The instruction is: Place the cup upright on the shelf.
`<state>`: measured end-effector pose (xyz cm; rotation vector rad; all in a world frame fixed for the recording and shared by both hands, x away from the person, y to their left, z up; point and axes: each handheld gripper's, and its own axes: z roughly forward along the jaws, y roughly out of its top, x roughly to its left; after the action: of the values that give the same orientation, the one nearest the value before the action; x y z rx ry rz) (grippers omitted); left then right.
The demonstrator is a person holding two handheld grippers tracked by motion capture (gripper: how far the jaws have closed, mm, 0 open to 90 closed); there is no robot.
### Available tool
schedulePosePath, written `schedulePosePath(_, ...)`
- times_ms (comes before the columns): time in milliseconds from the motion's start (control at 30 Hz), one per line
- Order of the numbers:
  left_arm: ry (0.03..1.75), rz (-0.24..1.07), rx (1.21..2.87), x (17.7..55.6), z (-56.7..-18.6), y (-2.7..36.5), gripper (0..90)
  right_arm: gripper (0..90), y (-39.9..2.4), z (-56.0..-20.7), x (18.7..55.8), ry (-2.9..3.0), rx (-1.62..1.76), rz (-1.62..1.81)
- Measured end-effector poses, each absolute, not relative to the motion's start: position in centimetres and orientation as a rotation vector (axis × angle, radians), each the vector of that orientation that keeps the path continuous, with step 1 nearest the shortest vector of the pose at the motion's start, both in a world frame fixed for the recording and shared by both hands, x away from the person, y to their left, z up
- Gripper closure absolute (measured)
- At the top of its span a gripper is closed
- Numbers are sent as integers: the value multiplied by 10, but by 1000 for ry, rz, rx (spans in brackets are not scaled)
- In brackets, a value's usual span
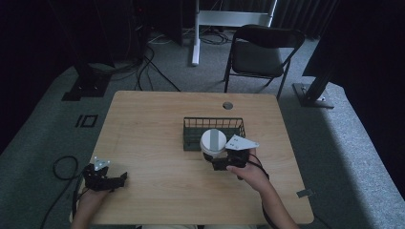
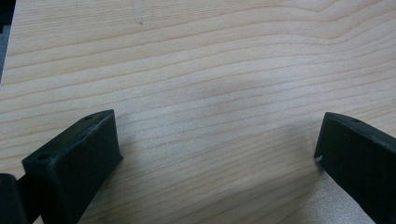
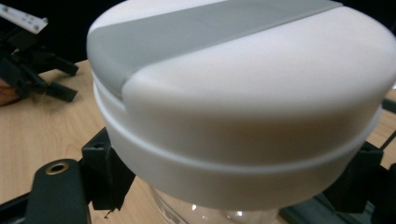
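Observation:
A clear glass jar with a white lid [image 1: 213, 141] crossed by a grey stripe sits at the front edge of a dark wire basket [image 1: 191, 125]. My right gripper [image 1: 216, 156] is shut on the jar just below the lid [image 3: 243, 93]; its black jaws press in from both sides, and a bit of glass [image 3: 201, 215] shows underneath. Whether the jar rests on the table or hangs above it I cannot tell. My left gripper [image 1: 119, 180] lies low at the table's front left corner, open, with bare wood between its jaws [image 2: 217, 144]. It also appears far off in the right gripper view [image 3: 51, 77].
The wooden table [image 1: 153, 114] has a round cable hole [image 1: 228, 105] near its far edge. Beyond it stand a black folding chair [image 1: 260, 52] and a white stand [image 1: 196, 33]. Cables [image 1: 143, 71] run over the grey carpet at left.

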<state>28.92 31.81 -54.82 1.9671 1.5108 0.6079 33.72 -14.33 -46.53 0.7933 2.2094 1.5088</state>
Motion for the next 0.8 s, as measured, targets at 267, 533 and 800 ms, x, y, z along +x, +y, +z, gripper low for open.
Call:
schedulePosePath(267,1511,608,1967,289,-548,318,2,181,-141,-454,346,2174,811,1473)
schedulePosePath(533,1511,608,1967,289,-548,318,2,182,-140,-445,358,2114,903,1442)
schedulePosePath(800,1511,608,1967,289,-548,318,2,181,-139,-437,367,2094,939,1450)
